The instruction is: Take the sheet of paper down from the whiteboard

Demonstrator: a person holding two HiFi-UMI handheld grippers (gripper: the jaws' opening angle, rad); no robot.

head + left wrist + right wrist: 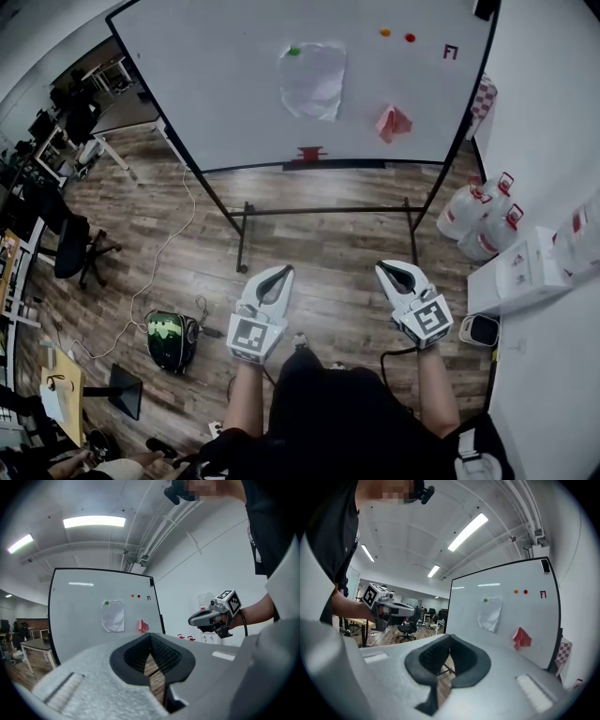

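Observation:
A crumpled white sheet of paper (312, 80) hangs on the whiteboard (216, 84), pinned at its top left corner by a green magnet (294, 51). Both gripper views show the sheet (113, 616) (490, 613) well ahead, out of reach. My left gripper (281, 273) and right gripper (388, 268) are held level side by side, well short of the board, both shut and empty. The left gripper view shows its own jaws (150, 637) closed, with the right gripper (211, 616) off to the side. In the right gripper view the jaws (450, 639) are closed too.
A red folded paper (392, 122), an orange magnet (384, 32) and a red magnet (410, 37) are also on the board. The board's stand legs (242, 242) rest on the wood floor. Water jugs (469, 211) and a white box (525, 272) stand right; a green device (172, 337) and office chair (75, 248) left.

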